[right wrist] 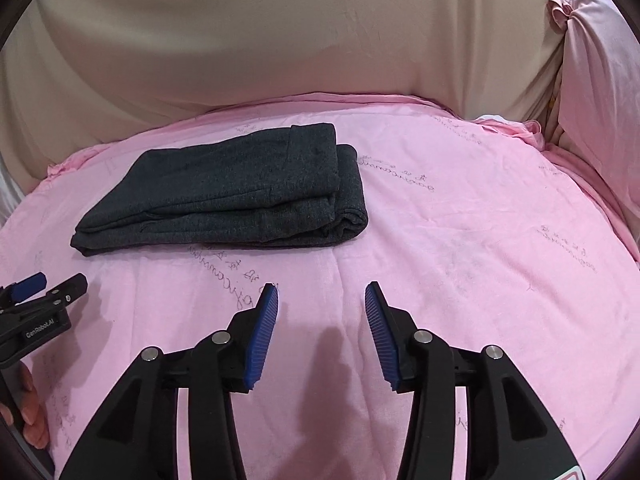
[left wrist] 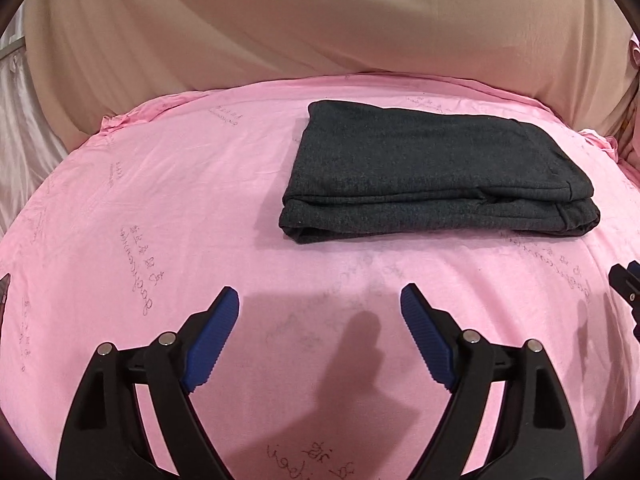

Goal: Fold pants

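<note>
The dark grey pants (left wrist: 432, 176) lie folded into a flat, layered rectangle on the pink sheet (left wrist: 160, 208), ahead and to the right in the left wrist view. In the right wrist view the same pants (right wrist: 240, 196) sit ahead and to the left on the pink sheet (right wrist: 460, 220). My left gripper (left wrist: 320, 304) hovers over bare sheet short of the pants, jaws wide apart and empty. My right gripper (right wrist: 322, 300) also stands open with nothing between its blue pads, clear of the cloth. The left gripper (right wrist: 44, 292) shows at the left edge of the right wrist view, held by a hand (right wrist: 32, 412).
A beige cloth backdrop (left wrist: 320, 32) rises behind the bed's far edge. A pink pillow (right wrist: 592, 80) sits at the far right. Part of the right gripper (left wrist: 626, 284) pokes in at the right edge of the left wrist view. Printed script marks the sheet.
</note>
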